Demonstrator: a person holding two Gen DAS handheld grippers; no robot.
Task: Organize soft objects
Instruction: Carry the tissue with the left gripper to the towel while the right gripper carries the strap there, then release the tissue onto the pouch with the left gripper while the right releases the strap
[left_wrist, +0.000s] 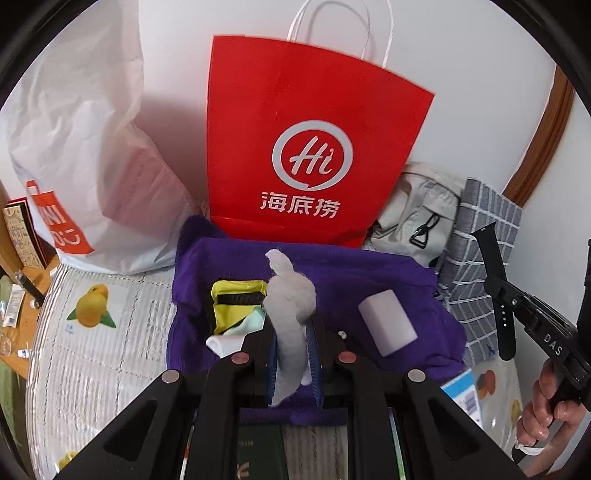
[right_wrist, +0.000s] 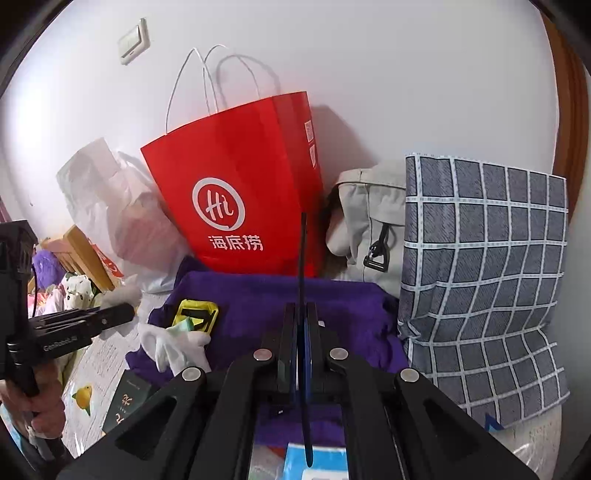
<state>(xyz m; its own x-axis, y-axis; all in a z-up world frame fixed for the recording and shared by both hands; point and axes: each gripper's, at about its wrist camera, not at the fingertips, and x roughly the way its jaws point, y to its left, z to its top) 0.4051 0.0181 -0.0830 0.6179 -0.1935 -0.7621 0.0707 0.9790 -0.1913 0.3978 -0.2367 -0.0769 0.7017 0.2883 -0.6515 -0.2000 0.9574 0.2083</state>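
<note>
Grip, left: left hand-held gripper (left_wrist: 291, 354) was clenched on a grey fluffy toy (left_wrist: 290, 306), its narrow tail pinched between the pads and its round body sticking out past the fingertips.
Grip, right: right hand-held gripper (right_wrist: 301, 347) was clamped on a black watch strap (right_wrist: 303, 266), which stood nearly upright out of the jaws.
Toy axis: long, running forward along the fingers toward the red paper bag (left_wrist: 314, 147).
Bag position: straight ahead of the toy, just beyond the far edge of the purple towel (left_wrist: 369, 273), leaning on the wall with its mouth above the toy.
Nearer hand: left, by my reading; the bag sat centred in its view and off to the left in the right one.
Other soft things: 1 yellow pouch (left_wrist: 236, 302), 1 white glove (right_wrist: 173, 343) and 1 white sponge block (left_wrist: 388, 321) lay on the towel; a checked cushion (right_wrist: 484, 273) stood at the right.
Coming move, judged: lifting the toy up and forward over the bag's rim, if the bag is the destination.
</note>
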